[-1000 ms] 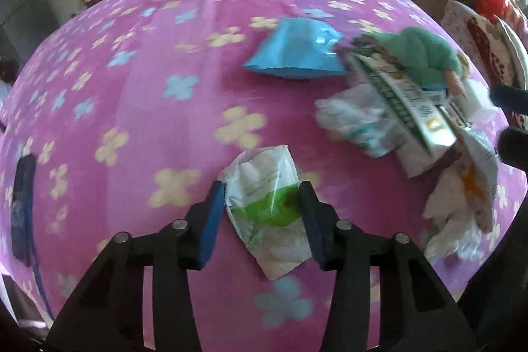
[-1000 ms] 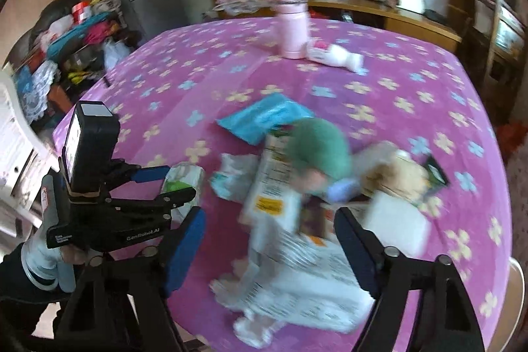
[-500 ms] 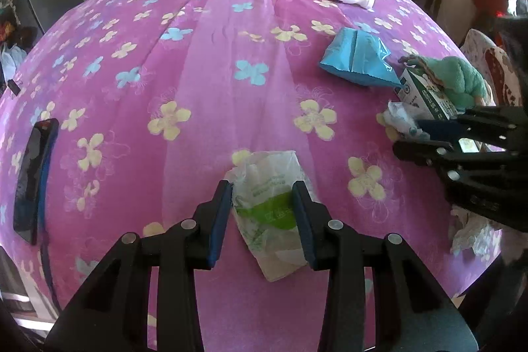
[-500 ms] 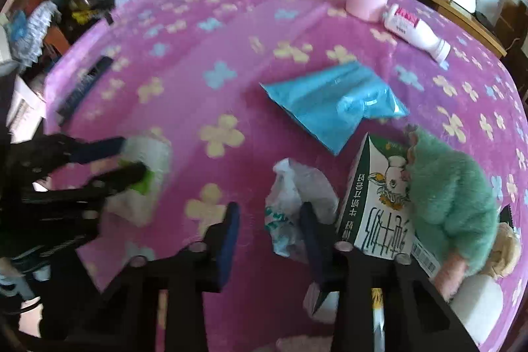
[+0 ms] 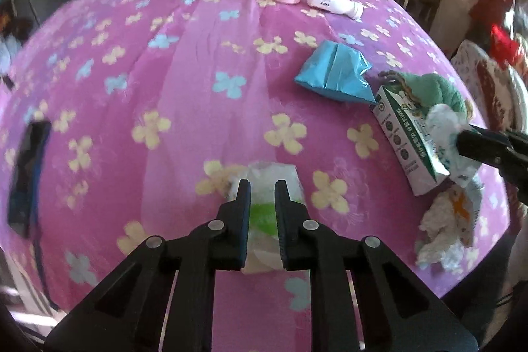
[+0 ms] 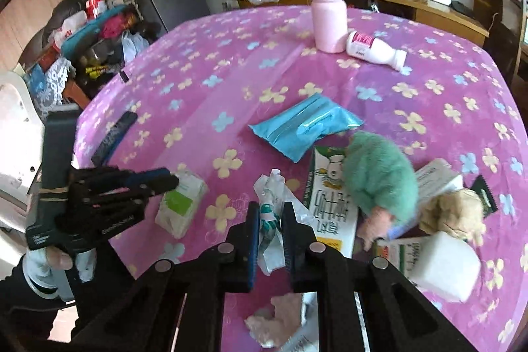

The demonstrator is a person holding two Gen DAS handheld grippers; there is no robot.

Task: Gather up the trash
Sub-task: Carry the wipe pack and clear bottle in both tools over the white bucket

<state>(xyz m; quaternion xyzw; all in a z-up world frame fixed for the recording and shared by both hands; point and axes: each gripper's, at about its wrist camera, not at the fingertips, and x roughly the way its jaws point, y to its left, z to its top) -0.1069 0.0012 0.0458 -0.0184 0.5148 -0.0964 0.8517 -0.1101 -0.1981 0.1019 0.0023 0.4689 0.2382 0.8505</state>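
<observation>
**A:** What has the left gripper point(image 5: 262, 187) got?

**B:** Its fingers are closed almost together on a white pack point(image 5: 269, 207) with a green label, lying on the pink flowered tablecloth point(image 5: 184, 61). The pack shows between the fingertips and pokes out past them.

**A:** And the right gripper point(image 6: 270, 210)?

**B:** Pinched nearly shut on a crumpled white wrapper point(image 6: 272, 200) with teal print. The wrapper sticks up beyond the tips and hangs out below them.

**A:** What lies around the right fingers?

**B:** Just to their right, a carton point(image 6: 330, 203) lying flat, with a green plush point(image 6: 379, 180) on top of it. Further right, a white block point(image 6: 442, 266) and more crumpled paper. Ahead of the tips, a blue pouch point(image 6: 303, 124). Far ahead stand a pink bottle point(image 6: 328, 18) and a white bottle point(image 6: 376, 50) on its side, touching it.

**A:** To the left?

**B:** The left gripper on its pack, and beyond it a dark remote point(image 6: 114, 137) near the table edge.
</observation>
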